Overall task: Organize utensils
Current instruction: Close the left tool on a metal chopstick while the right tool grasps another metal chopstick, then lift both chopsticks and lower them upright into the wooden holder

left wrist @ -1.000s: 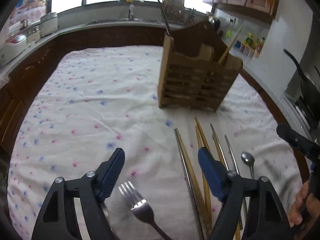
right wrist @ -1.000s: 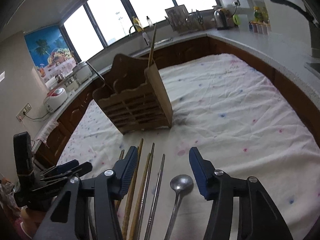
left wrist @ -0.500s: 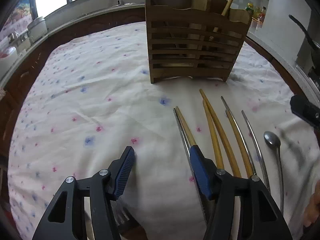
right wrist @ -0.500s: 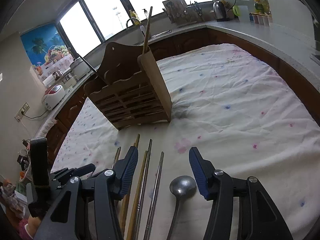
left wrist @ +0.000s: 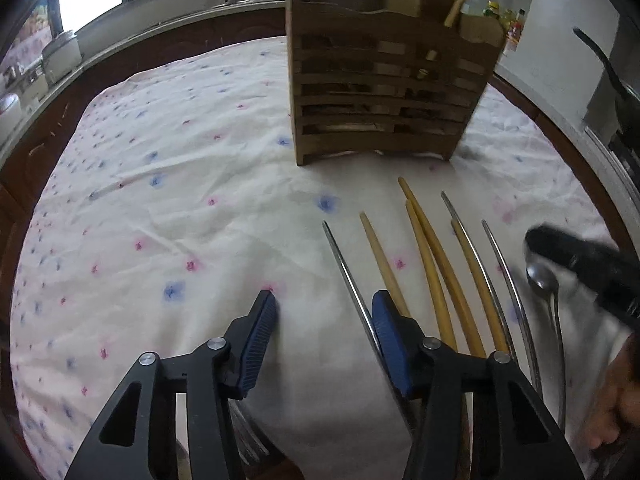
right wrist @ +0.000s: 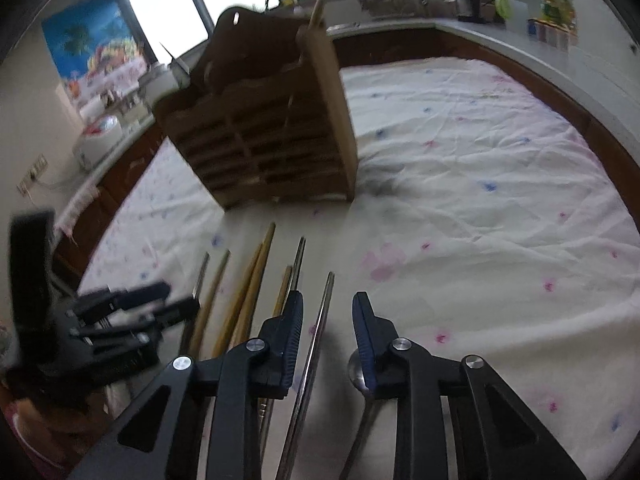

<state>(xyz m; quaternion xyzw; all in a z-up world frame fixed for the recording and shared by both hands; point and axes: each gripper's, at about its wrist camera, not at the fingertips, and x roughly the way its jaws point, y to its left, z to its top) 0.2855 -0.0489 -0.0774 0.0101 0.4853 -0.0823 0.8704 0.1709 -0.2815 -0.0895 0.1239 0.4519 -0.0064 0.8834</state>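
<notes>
A wooden utensil caddy (left wrist: 392, 80) stands on the flowered tablecloth (left wrist: 160, 200), with a chopstick upright in it. Several wooden chopsticks (left wrist: 432, 256) and metal chopsticks (left wrist: 348, 272) lie in a row before it, with a spoon (left wrist: 540, 276) at the right. My left gripper (left wrist: 324, 312) is open over bare cloth, its right finger above the leftmost chopsticks; a fork (left wrist: 248, 440) lies under it. My right gripper (right wrist: 326, 312) is open, its jaws on either side of a metal chopstick (right wrist: 316, 344); the spoon (right wrist: 358, 376) lies under its right finger.
The caddy also shows in the right wrist view (right wrist: 264, 128). A kitchen counter (right wrist: 520, 44) with a kettle, jars and a sink runs around the table. A pan handle (left wrist: 600, 60) sticks out at the right. The left gripper shows blurred in the right wrist view (right wrist: 120, 320).
Both grippers have moved forward toward the caddy and lowered. The right gripper's jaws have narrowed and shifted from over the spoon to around a metal chopstick. The fork has slid under the left gripper.
</notes>
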